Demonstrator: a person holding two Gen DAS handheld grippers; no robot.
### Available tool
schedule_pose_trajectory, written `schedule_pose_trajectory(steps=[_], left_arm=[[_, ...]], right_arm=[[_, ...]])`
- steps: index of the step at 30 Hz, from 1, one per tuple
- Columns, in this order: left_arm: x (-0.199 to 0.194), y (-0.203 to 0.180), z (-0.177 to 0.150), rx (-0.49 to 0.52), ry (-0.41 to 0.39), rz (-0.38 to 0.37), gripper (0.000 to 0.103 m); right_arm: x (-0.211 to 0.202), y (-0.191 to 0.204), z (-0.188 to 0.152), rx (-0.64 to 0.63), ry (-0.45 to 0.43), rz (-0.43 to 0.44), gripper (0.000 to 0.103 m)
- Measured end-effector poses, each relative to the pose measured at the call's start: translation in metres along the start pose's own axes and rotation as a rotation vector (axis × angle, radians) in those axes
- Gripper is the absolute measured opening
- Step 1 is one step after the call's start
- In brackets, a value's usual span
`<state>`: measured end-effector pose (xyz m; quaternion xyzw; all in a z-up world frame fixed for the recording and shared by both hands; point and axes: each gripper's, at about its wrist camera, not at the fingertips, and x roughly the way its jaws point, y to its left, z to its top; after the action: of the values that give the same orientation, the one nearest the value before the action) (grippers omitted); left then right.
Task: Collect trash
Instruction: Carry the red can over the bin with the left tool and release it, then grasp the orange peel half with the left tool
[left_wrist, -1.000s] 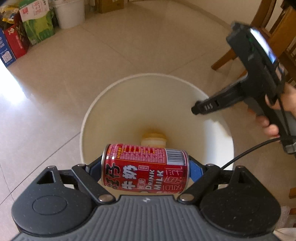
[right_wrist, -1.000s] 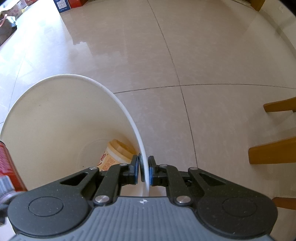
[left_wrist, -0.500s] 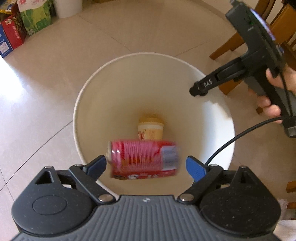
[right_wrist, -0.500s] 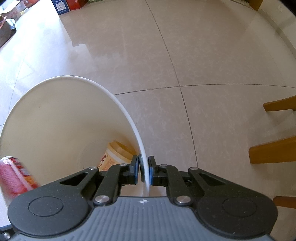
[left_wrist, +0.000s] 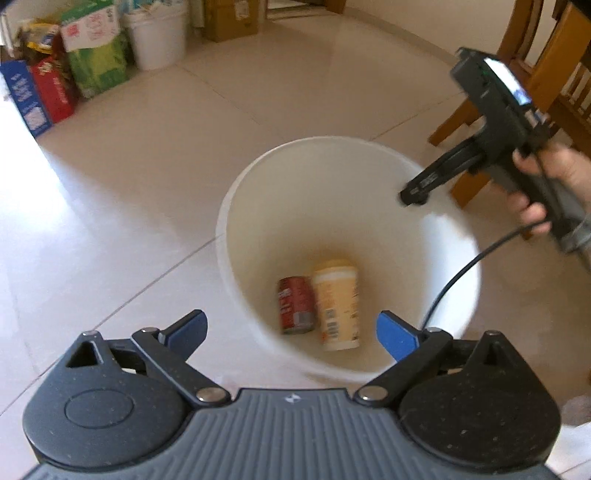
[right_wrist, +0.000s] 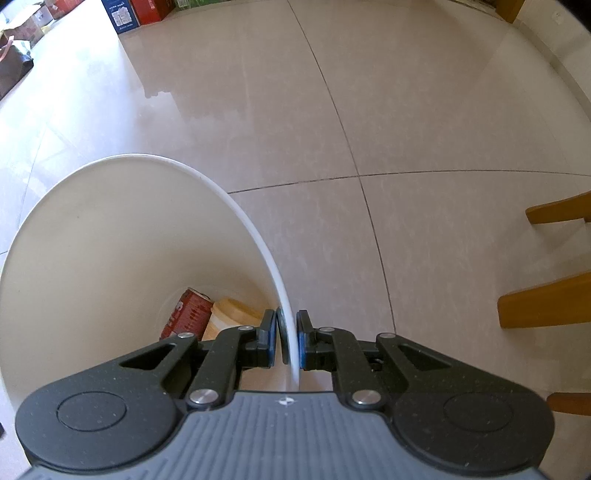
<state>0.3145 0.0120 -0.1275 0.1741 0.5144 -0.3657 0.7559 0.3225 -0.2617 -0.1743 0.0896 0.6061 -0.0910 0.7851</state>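
While my left gripper is hanging over the bin, its jaws have just been opening and are standing wide with nothing between them. My right gripper is pinching the bin's rim tight. On the bin's floor the can is lying beside the cup, touching it.

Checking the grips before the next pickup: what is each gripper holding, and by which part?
The right gripper pinches the white bucket by its rim. The left gripper is open and holds nothing.
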Motion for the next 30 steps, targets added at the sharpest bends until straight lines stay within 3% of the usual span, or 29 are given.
schedule_pose_trajectory(steps=[8, 12, 20, 25, 30], left_arm=[[0.022, 0.032, -0.075, -0.122, 0.010, 0.037, 0.100], [0.065, 0.028, -0.115, -0.137, 0.052, 0.034, 0.100], [0.152, -0.004, -0.168, 0.082, 0.134, 0.167, 0.100], [0.174, -0.007, -0.174, 0.138, 0.138, 0.231, 0.100], [0.186, -0.008, -0.167, 0.141, 0.140, 0.247, 0.097]], right_arm=[[-0.002, 0.000, 0.002, 0.003, 0.000, 0.000, 0.013], [-0.002, 0.001, 0.001, 0.003, -0.003, -0.002, 0.013], [-0.002, 0.005, 0.001, -0.005, -0.007, -0.013, 0.014], [-0.002, 0.006, 0.000, -0.009, -0.009, -0.015, 0.014], [-0.002, 0.005, -0.001, -0.005, -0.011, -0.014, 0.014]])
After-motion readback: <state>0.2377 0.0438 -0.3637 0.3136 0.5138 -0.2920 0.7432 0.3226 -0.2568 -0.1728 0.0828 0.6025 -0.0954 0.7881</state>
